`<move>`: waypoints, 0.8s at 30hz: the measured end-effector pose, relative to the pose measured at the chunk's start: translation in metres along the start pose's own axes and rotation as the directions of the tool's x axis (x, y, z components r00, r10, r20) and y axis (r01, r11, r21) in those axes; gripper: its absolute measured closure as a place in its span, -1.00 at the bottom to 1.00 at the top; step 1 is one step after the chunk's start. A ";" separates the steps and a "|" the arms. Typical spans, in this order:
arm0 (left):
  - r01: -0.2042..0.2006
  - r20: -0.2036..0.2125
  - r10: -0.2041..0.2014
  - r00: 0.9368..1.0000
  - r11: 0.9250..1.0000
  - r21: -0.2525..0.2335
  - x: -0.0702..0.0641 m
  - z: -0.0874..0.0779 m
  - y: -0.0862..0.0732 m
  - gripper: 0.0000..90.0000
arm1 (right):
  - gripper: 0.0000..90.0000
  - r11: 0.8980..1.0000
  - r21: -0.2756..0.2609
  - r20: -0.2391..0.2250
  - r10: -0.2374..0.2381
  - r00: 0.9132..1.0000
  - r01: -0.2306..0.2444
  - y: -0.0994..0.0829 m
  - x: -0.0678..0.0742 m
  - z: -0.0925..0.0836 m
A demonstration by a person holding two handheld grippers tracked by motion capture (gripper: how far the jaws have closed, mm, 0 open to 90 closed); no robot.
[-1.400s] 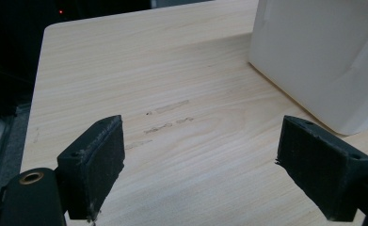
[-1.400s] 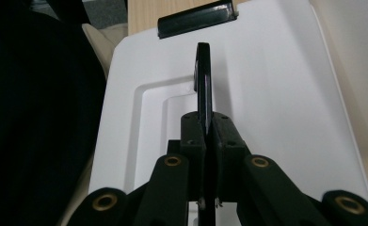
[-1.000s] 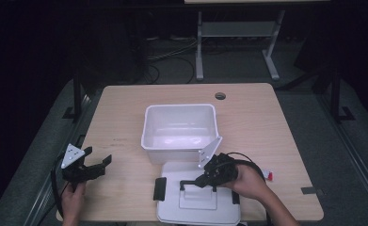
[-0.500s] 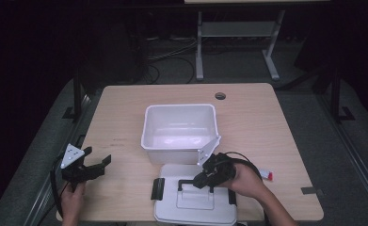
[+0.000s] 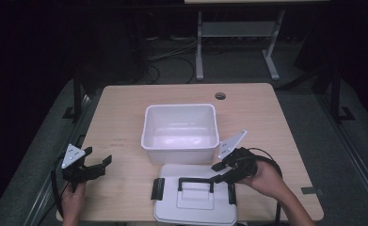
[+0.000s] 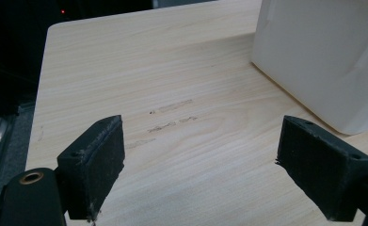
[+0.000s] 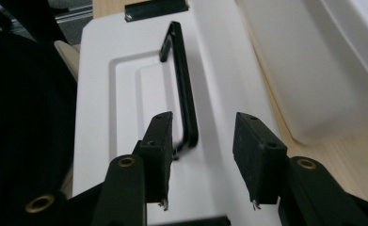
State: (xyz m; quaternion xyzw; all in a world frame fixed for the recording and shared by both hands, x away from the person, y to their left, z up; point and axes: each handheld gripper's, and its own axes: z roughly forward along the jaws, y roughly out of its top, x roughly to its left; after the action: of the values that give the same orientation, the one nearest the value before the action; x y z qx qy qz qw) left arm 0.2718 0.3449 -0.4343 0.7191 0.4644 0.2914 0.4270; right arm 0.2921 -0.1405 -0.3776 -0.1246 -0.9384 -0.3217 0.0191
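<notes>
- A white lid with a black handle is seen lying flat at the near edge of the wooden table, just in front of an open white bin.
- Black latches are seen at the lid's two short ends, the left one folded outward.
- The right gripper is held over the lid's right end, close to the right end of the handle, by a hand that enters from the bottom right.
- In the right gripper view, the right gripper is shown with its jaws partly apart; they have just been opening, and nothing is gripped between them.
- In that view the handle is seen to run away from the jaws, its near end just beside the left pad; the lid lies beneath, and the bin's wall stands to the right.
- The left gripper is held low over the table's left part, well apart from the lid and the bin, by a hand at the bottom left.
- In the left gripper view, the left gripper is shown with its jaws spread wide and bare tabletop between them; a corner of the bin is seen at the upper right.
- A round cable hole is seen near the table's far edge.
</notes>
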 end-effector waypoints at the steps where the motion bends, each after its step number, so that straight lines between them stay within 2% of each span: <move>1: 0.002 0.000 -0.002 1.000 1.000 -0.001 0.000 0.000 0.000 -0.67 | 0.24 1.000 0.000 0.008 0.005 1.000 -0.005 -0.002 -0.001 -0.002; 12: 0.003 -0.002 -0.003 1.000 1.000 0.000 0.000 0.001 -0.001 -0.67 | 0.13 0.998 -0.005 0.085 0.068 0.994 -0.067 -0.028 -0.013 -0.027; 24: 0.001 -0.003 -0.001 1.000 1.000 0.001 0.001 0.001 -0.001 -0.67 | 0.05 0.990 0.016 0.135 0.137 0.981 -0.141 -0.051 -0.032 -0.037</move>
State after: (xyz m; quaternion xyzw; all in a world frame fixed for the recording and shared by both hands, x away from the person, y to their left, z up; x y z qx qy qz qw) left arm 0.2721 0.3455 -0.4353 0.7186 0.4656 0.2922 0.4259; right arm 0.3093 -0.2085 -0.3827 -0.2107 -0.9306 -0.2985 -0.0195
